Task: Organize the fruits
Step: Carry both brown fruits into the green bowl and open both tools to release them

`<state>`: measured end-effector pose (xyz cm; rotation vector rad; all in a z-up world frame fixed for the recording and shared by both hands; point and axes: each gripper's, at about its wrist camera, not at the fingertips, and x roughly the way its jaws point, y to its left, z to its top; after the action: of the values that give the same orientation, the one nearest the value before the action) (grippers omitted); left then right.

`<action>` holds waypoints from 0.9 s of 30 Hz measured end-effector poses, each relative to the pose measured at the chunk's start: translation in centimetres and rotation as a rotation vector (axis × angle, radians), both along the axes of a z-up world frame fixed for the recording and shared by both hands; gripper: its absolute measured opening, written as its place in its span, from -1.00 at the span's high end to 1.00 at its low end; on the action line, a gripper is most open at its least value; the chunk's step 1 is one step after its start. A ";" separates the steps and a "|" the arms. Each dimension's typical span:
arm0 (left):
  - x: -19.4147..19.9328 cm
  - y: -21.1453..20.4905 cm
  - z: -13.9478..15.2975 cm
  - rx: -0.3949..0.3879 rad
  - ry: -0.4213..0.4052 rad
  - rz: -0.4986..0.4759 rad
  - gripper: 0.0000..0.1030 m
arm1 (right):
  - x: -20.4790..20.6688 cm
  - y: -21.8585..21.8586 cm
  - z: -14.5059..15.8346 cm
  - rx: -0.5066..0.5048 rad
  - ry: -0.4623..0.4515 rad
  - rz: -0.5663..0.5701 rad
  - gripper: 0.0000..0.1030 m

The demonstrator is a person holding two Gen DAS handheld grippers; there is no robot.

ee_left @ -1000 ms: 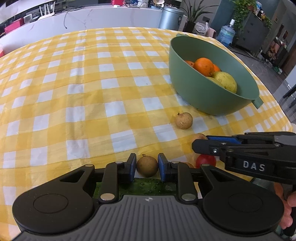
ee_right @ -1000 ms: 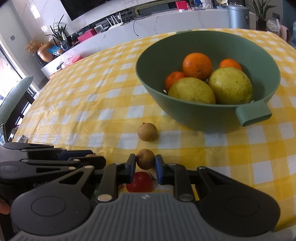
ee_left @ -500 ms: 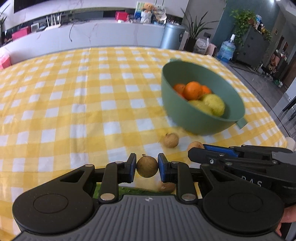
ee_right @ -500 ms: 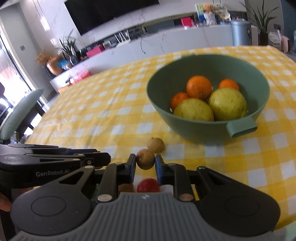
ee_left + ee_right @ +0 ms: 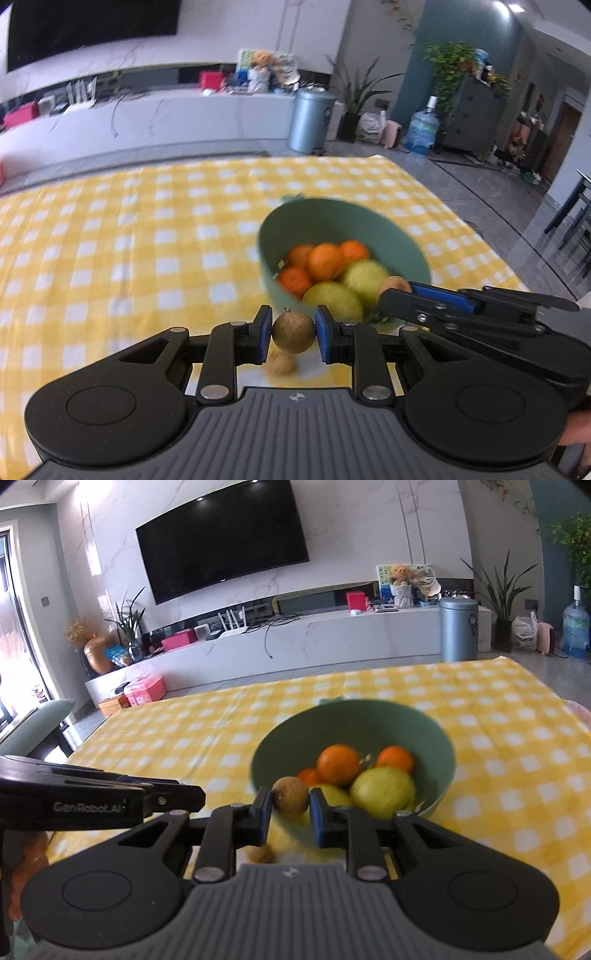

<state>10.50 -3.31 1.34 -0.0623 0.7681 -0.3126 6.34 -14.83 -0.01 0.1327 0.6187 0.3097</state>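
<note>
1. I see the round sage-green plastic bowl (image 5: 369,221) sitting on the yellow-and-white checked tablecloth (image 5: 110,240), its contents blurred but readable.
2. Inside it I count 4 round oranges (image 5: 325,261) toward the back and 2 larger yellow-green fruits (image 5: 364,277) toward the front, all piled touching one another.
3. My left gripper (image 5: 293,334) is clenched on 1 small round brown longan-like fruit (image 5: 293,332), both blue pads pressed to its sides, its stub of stem pointing up. It hangs above the cloth, just short of the bowl's near wall.
4. Below that fruit I see 1 more small brown fruit on the cloth (image 5: 281,363), blurred, lying close to the bowl.
5. My right gripper (image 5: 290,805) is likewise clamped on a second small brown round fruit (image 5: 290,802), held in front of the bowl's (image 5: 354,716) near rim, at about rim height.
6. From the left wrist view, the right gripper's (image 5: 397,291) tip reaches in from the right, its fruit showing over the bowl's near edge.
</note>
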 end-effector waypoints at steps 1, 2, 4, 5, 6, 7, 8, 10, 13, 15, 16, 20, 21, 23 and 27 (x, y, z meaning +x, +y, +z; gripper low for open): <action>0.4 -0.5 0.1 0.003 -0.007 -0.010 0.47 | 0.5 -0.3 0.2 -0.006 -0.003 -0.005 0.65; 0.9 -0.9 0.1 0.008 -0.012 -0.018 0.47 | 0.9 -0.5 0.4 -0.014 -0.009 -0.011 0.65; 2.1 -1.8 -0.1 0.015 -0.015 -0.023 0.47 | 2.1 -1.0 0.6 -0.028 -0.022 -0.023 0.65; 2.5 -2.1 -0.3 0.018 -0.014 -0.026 0.47 | 2.7 -1.3 0.6 -0.031 -0.027 -0.027 0.65; 3.1 -2.5 -0.5 0.020 -0.012 -0.029 0.47 | 3.2 -1.6 0.5 -0.032 -0.029 -0.032 0.65; 3.5 -2.7 -0.6 0.021 -0.012 -0.034 0.47 | 3.7 -2.0 0.3 -0.026 -0.026 -0.037 0.65; 4.0 -3.0 -0.9 0.023 -0.011 -0.038 0.47 | 4.1 -2.2 0.1 -0.016 -0.019 -0.041 0.65; 4.8 -3.4 -1.5 0.038 -0.011 -0.046 0.47 | 5.0 -2.7 -0.5 0.004 0.001 -0.047 0.65; 5.6 -4.0 -2.3 0.085 -0.021 -0.071 0.47 | 6.2 -3.4 -1.5 0.032 0.039 -0.057 0.65; 6.1 -4.3 -2.8 0.116 -0.016 -0.084 0.46 | 6.9 -3.7 -2.1 0.054 0.066 -0.059 0.65; 6.3 -4.3 -3.1 0.129 -0.016 -0.089 0.46 | 7.2 -3.8 -2.4 0.064 0.075 -0.058 0.65; 7.0 -4.6 -4.0 0.168 -0.008 -0.108 0.47 | 8.1 -3.5 -3.2 0.083 0.104 -0.038 0.65; 7.0 -4.7 -4.1 0.175 -0.008 -0.114 0.47 | 8.2 -3.3 -3.4 0.081 0.112 -0.031 0.65; 7.2 -4.8 -4.5 0.199 -0.012 -0.120 0.47 | 8.5 -3.0 -3.8 0.066 0.122 -0.027 0.65; 7.6 -4.7 -4.9 0.196 0.001 -0.119 0.47 | 9.1 -3.2 -4.1 0.087 0.138 -0.022 0.65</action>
<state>18.09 -8.01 -3.54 0.1680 0.8018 -0.3486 15.41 -18.04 -4.12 0.2460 0.7398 0.3080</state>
